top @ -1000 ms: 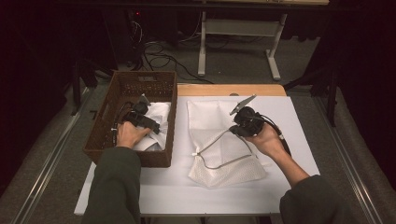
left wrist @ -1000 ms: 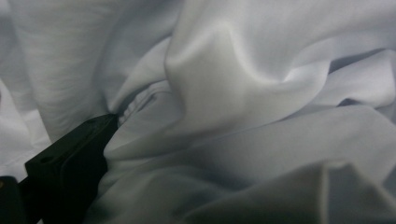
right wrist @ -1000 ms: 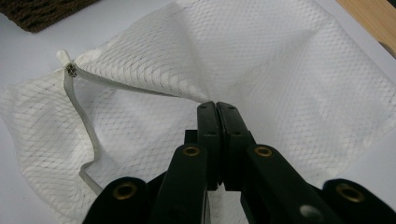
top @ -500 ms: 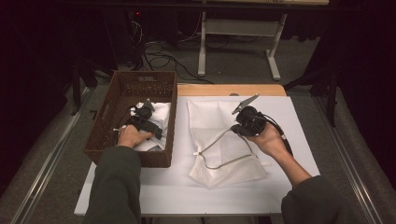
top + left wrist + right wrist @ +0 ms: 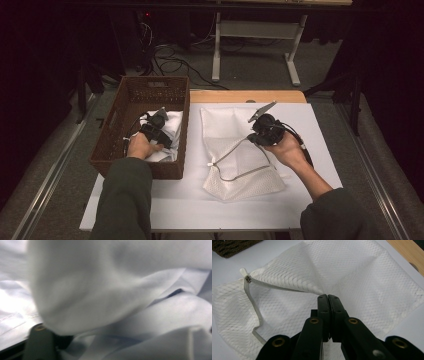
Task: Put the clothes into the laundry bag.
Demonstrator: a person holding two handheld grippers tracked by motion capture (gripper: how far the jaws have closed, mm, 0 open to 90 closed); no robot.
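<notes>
On the white table [image 5: 320,125] a mesh bag [image 5: 235,150] lies spread out in the middle, its open mouth toward the near side, where a zipper edge [image 5: 240,175] curls up from it. The right gripper [image 5: 257,131] sits over the bag's right part, held from the near right by the right hand [image 5: 287,150]. In the right gripper view its two black jaws are pressed together, and a fold of the bag's upper layer [image 5: 294,280] runs right into their tips, so they appear to pinch the mesh there; the zipper pull [image 5: 245,275] stands up at the left end of the raised edge. At the left of the table stands a brown wicker basket [image 5: 150,92] holding white cloth [image 5: 172,125] in its near right corner. The left gripper [image 5: 156,131] is down inside the basket on that cloth, with the left hand [image 5: 137,147] just near of it. In the left gripper view blurred white cloth [image 5: 112,290] lies over the jaws; whether they are open or closed on it I cannot tell.
</notes>
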